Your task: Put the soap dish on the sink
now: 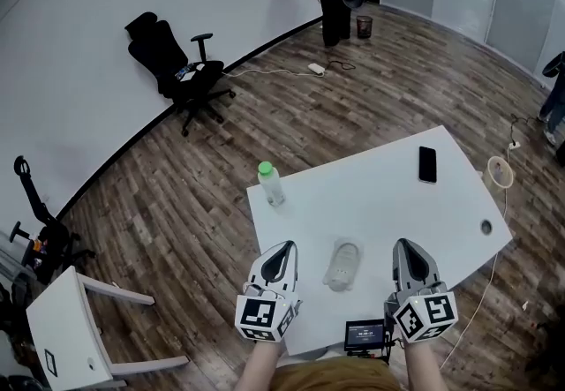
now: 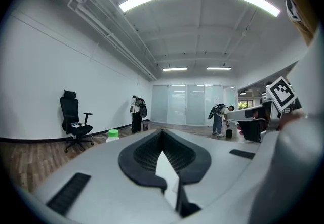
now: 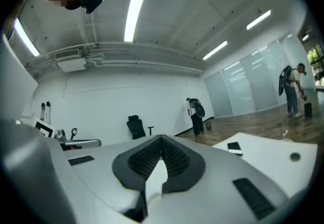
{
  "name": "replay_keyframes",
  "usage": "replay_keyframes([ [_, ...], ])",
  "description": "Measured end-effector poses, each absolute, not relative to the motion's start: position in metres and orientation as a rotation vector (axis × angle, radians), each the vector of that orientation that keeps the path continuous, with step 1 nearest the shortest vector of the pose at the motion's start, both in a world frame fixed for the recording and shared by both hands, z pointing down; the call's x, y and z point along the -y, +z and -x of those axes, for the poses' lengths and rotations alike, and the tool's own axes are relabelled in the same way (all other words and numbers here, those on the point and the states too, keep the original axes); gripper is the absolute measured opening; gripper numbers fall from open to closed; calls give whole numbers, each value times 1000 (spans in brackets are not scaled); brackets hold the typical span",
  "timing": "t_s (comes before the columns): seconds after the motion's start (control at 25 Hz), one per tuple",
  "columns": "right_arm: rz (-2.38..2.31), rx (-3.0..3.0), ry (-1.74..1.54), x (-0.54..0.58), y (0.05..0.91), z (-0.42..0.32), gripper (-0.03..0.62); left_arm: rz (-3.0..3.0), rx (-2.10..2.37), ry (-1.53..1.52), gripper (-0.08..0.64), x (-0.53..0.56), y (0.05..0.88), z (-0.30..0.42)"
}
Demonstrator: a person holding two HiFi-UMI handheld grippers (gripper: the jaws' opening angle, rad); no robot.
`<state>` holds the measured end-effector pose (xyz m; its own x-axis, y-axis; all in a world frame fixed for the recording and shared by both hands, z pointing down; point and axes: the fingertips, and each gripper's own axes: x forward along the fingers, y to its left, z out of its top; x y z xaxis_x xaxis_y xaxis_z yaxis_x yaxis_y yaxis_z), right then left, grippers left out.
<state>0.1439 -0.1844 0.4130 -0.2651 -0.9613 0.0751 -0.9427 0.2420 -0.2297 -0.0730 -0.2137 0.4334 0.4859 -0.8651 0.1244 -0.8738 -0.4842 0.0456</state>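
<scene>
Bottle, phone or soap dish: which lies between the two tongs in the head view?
The white soap dish, at the table's near edge; the green-capped bottle and black phone sit farther back.

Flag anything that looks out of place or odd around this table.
On the floor at lower left, a small white table seems to lie on its side, legs sticking out sideways. On the desk, the soap dish lies flat, nothing spilled.

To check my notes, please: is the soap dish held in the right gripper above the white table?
Not held: the soap dish lies on the white table, and the right gripper, above it, is shut on nothing. The head view shows this.
</scene>
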Motion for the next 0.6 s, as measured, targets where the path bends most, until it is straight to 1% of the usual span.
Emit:
replay_keyframes([
  [0.08, 1908, -2408, -226, 184, 396, -146, 9, -2648, 1552, 110, 8, 214, 417, 71],
  [0.2, 1920, -2426, -128, 184, 381, -144, 9, -2680, 1584, 89, 8, 215, 398, 70],
  [0.4, 1897, -2417, -80, 185, 361, -141, 9, -2666, 1657, 34, 8, 219, 382, 84],
  [0.6, 1907, -2421, -43, 184, 349, -139, 9, -2692, 1730, 40, 8, 216, 366, 90],
])
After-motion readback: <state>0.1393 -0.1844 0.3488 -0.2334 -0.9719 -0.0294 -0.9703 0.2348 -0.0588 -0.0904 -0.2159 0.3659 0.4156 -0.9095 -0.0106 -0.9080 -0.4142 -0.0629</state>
